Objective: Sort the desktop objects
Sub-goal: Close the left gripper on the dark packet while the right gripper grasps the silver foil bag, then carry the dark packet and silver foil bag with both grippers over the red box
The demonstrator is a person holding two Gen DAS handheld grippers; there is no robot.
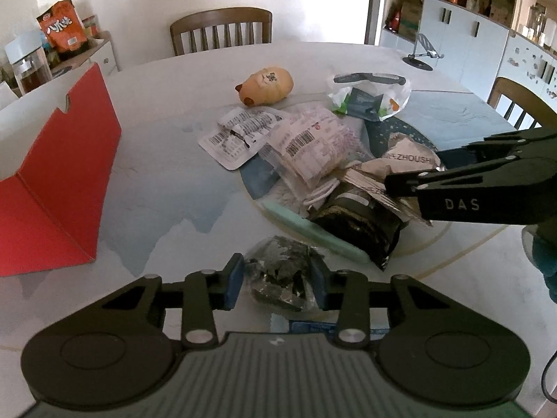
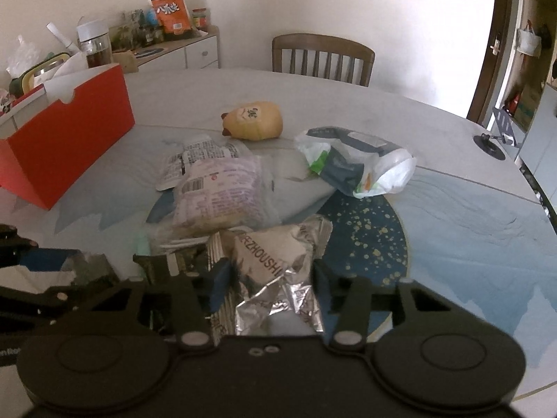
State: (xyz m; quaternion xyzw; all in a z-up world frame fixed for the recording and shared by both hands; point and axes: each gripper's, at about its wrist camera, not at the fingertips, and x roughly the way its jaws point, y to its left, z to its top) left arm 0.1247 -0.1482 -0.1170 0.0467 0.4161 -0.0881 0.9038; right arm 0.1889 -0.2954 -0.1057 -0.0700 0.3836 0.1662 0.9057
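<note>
In the left wrist view my left gripper is shut on a dark crumpled plastic packet that rests on the table; both blue pads press its sides. The right wrist view shows my right gripper shut on a silver foil packet printed "ZHOUSHI", at the near edge of a heap of wrappers. Seen from the left, that right gripper reaches in from the right onto the same foil packet. An open red box stands at the left.
A yellow plush toy lies beyond the heap. White labelled packets, a white plastic bag with dark items, and a dark pouch on a mint strip crowd the round mat. A chair stands at the far edge, a phone stand at back right.
</note>
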